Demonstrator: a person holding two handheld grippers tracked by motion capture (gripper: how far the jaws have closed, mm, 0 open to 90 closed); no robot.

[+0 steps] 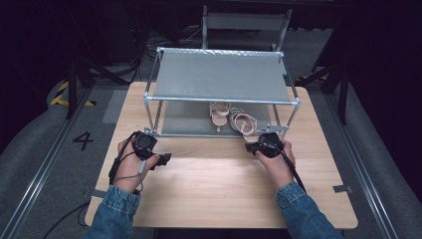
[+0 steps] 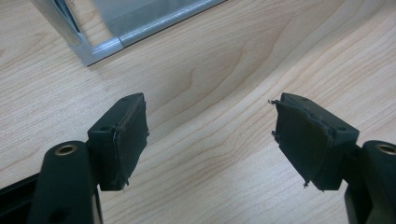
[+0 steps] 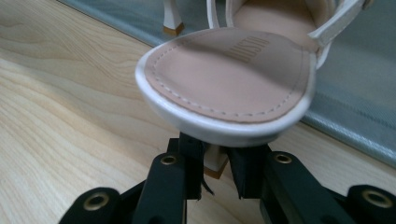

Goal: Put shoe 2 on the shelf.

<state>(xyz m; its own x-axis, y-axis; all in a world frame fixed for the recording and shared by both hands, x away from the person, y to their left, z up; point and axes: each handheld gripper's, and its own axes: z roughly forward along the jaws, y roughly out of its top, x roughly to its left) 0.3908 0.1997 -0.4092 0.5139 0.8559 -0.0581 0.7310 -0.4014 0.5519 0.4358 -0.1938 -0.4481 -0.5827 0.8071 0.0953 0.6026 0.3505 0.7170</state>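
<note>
The cream high-heeled leather sandal (image 3: 229, 79) is seen at the front edge of the grey metal rack's lower shelf (image 1: 184, 122). Its stiff block heel is clamped by the right hand-held gripper (image 3: 215, 170); it is judged light and rigid. The left hand-held gripper (image 2: 210, 140) is held wide open, empty, over the wooden desk (image 2: 224, 70).

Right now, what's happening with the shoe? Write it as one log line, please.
right gripper: shut on sandal heel | sandal: at rack's lower shelf edge | left gripper: open, over table
</note>
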